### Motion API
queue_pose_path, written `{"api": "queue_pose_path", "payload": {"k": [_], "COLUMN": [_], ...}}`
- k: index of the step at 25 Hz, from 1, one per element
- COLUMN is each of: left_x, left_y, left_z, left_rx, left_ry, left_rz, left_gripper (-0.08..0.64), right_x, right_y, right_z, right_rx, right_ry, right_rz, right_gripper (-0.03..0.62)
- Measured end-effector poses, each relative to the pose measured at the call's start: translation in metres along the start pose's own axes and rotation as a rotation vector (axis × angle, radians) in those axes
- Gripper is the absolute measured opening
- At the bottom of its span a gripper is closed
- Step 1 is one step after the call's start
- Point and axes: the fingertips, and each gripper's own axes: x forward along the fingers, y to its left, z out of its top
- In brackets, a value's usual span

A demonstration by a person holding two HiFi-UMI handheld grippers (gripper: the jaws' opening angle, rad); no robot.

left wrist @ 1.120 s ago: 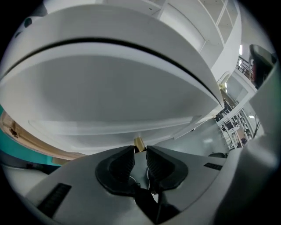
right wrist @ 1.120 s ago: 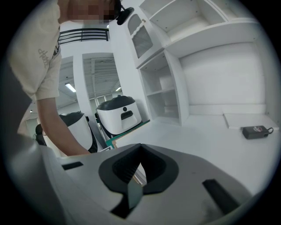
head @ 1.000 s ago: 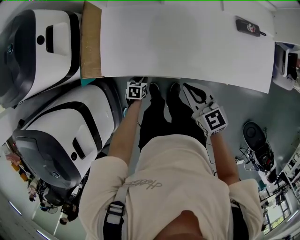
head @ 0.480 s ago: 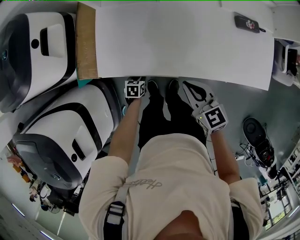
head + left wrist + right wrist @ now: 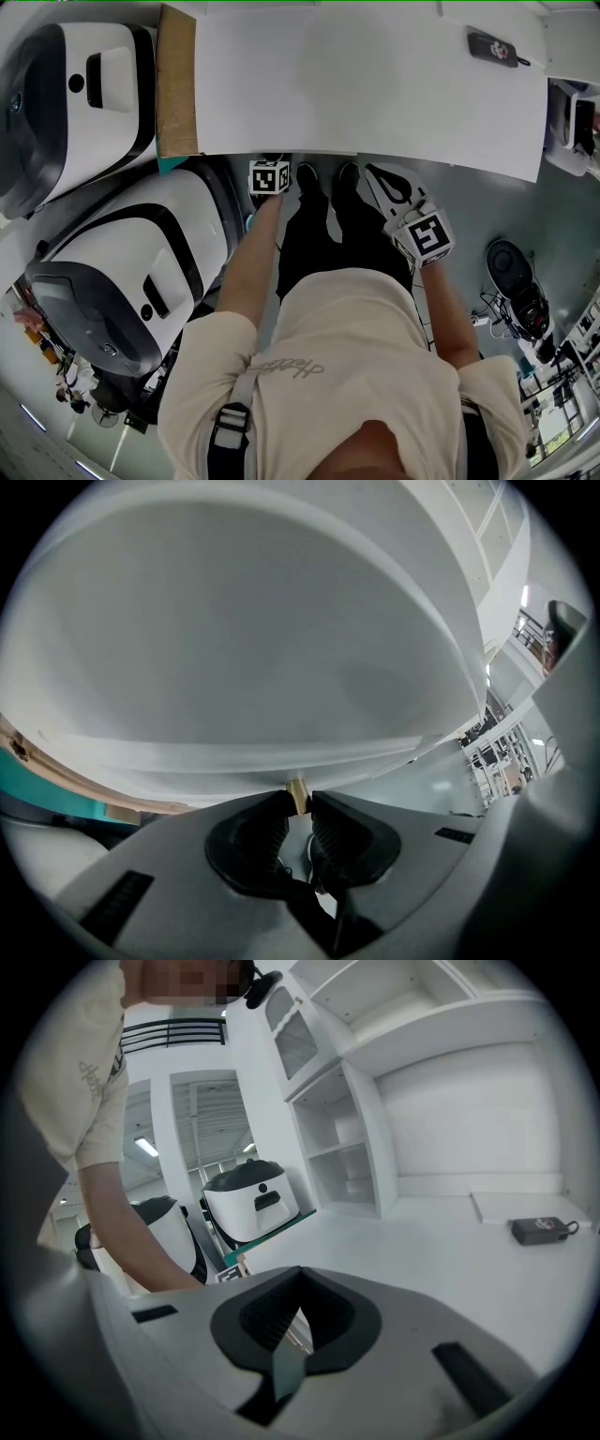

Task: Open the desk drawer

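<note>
The white desk point(image 5: 375, 84) lies before me, its near edge running across the head view. My left gripper point(image 5: 273, 164) reaches under that edge, only its marker cube showing. In the left gripper view a wide white drawer front point(image 5: 262, 667) fills the frame, and the left gripper point(image 5: 298, 801) is shut on a small brass drawer knob point(image 5: 297, 789) at its lower edge. How far the drawer stands out cannot be told. My right gripper point(image 5: 377, 174) hangs just off the desk's near edge, right of my feet. It is shut point(image 5: 299, 1279) with nothing in it.
Two large white and black machines point(image 5: 122, 253) point(image 5: 66, 94) stand close at the left. A cardboard sheet point(image 5: 176, 80) lies on the desk's left end and a small black device point(image 5: 495, 49) at its far right. A black base with cables point(image 5: 511, 272) sits on the floor at the right.
</note>
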Motion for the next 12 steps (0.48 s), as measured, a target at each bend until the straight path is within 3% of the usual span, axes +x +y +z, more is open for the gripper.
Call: {"api": "queue_pose_path", "payload": {"k": [12], "left_x": [-0.008], "left_y": [-0.006], "left_z": [-0.027], "left_rx": [0.002], "left_ry": [0.010], "left_rz": [0.018], "left_gripper": [0.083], "right_x": [-0.017], "right_y": [0.010], "right_z": [-0.014], "right_rx": [-0.011], "right_ry": [0.000], "right_rz": [0.020], "right_gripper": [0.002]}}
